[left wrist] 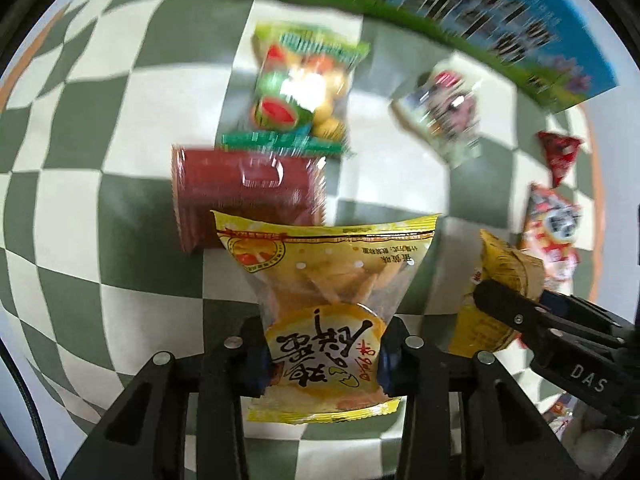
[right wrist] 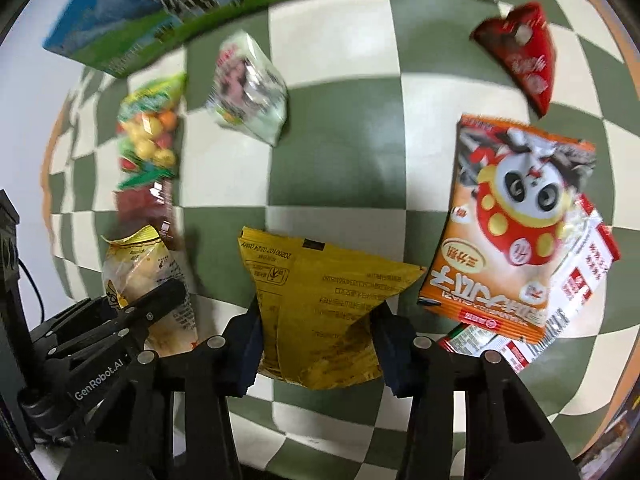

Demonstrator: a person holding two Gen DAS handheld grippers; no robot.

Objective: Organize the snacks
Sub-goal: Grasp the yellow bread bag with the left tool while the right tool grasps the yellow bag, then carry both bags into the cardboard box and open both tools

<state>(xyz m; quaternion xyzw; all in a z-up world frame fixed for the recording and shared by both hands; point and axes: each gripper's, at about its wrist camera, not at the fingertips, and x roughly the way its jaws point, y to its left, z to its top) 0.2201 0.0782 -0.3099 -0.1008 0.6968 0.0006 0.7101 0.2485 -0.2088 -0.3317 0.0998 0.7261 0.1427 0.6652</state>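
In the left wrist view, the left hand-held gripper (left wrist: 325,356) is clamped on a yellow cracker packet (left wrist: 326,312) at lower centre, above the checkered surface (left wrist: 120,120). The right wrist view shows the right hand-held gripper (right wrist: 318,344) pinching a yellow foil bag (right wrist: 320,304), and only here the orange panda packet (right wrist: 516,224) reads clearly at right. A blue-green box (left wrist: 500,20) spans both views' tops.

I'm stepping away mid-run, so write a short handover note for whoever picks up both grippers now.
Left gripper: shut on the yellow egg-crisp packet, lifted off the checkered cloth.
Right gripper: shut on the plain yellow bag.
On the cloth: fruit-candy bag, dark red packet, panda snack bag, red triangular packet, pale packet, blue-green box.
Done: two packets picked.
Left: placing both, then sorting the rest.
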